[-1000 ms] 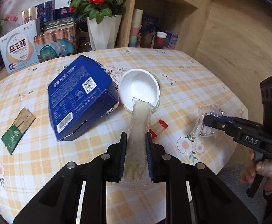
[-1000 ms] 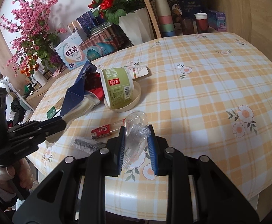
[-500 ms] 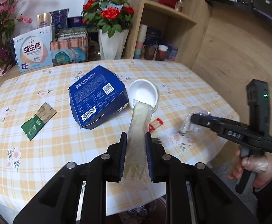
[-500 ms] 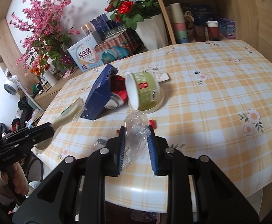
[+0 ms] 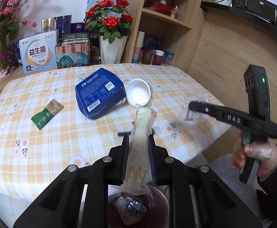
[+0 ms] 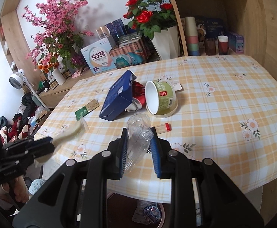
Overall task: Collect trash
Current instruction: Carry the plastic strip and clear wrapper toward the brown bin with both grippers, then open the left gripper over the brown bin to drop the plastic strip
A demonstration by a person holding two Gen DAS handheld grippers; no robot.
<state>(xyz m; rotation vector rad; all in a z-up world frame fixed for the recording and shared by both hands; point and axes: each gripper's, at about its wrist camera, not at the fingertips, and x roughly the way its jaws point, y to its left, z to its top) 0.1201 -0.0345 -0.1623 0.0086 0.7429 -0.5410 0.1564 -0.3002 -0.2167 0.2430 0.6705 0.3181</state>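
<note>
The surface [image 6: 224, 98], under a yellow checked cloth, carries a blue box [image 5: 98, 96] near its middle, with a crushed can [image 6: 138, 98] tucked under it and a tipped cup [image 6: 161, 98] lying on a lid just beside it. A green sachet [image 5: 46, 115] lies toward the left edge, and a red-capped tube [image 6: 162, 128] sits near the front edge. Below that front edge stands the bin [image 5: 162, 199], with wrappers already in it.

The left gripper [image 5: 138, 155] has its fingers closed on a wrapped fork [image 5: 140, 138], held off the surface and directly above the bin's mouth. The right gripper [image 6: 139, 152] has its fingers closed on a crumpled clear wrapper [image 6: 138, 134], held over the front edge with the bin showing below it.

The step in hand looks like dropping both pieces. The fork sleeve is long and stiff, so it should be released while the whole length hangs inside the rim; tilting it tip-down would help it slide in rather than bridge the opening. The clear wrapper is light and may cling to a finger pad, so a full opening low over the bin, perhaps with a small shake, seems wise. Keep the two grippers apart while both lower.
</note>
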